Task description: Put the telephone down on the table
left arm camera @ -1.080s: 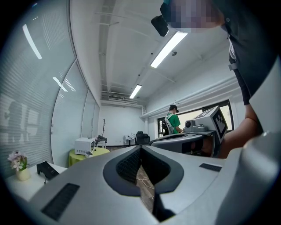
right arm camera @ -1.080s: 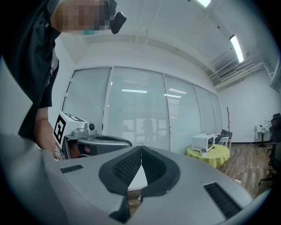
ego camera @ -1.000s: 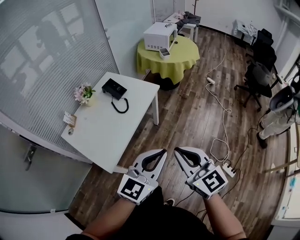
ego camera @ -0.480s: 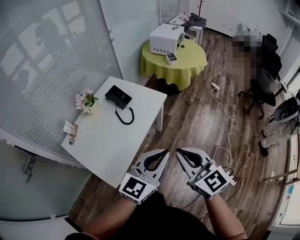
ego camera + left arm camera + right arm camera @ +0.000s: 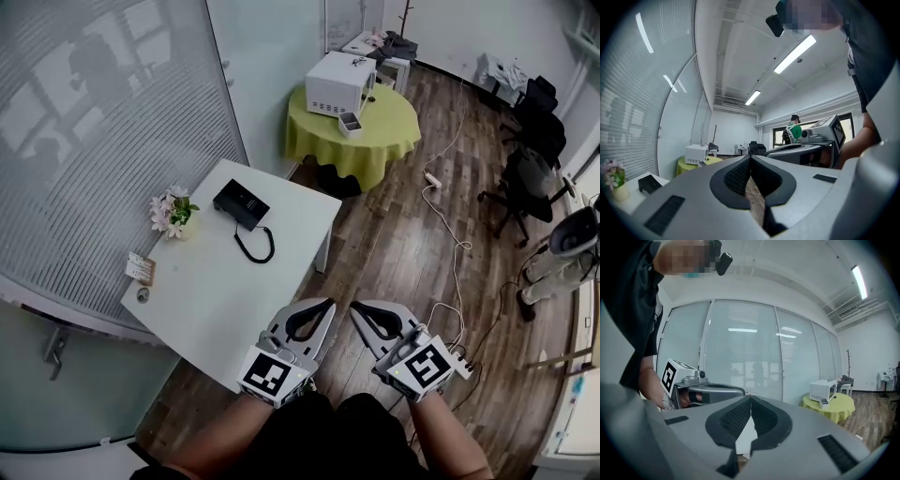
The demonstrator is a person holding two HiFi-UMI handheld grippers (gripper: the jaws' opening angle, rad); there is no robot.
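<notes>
Fingers of the left gripper and right gripper are pressed together, empty. The flat black plastic telephone lies on the white rectangular worktop, well ahead-left of them. Spread them before reaching it, and avoid its coiled black cord.

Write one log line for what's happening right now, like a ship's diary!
left tongs: shut, empty | right tongs: shut, empty | telephone: lying on white table, nothing touching it | tongs: apart from telephone
</notes>
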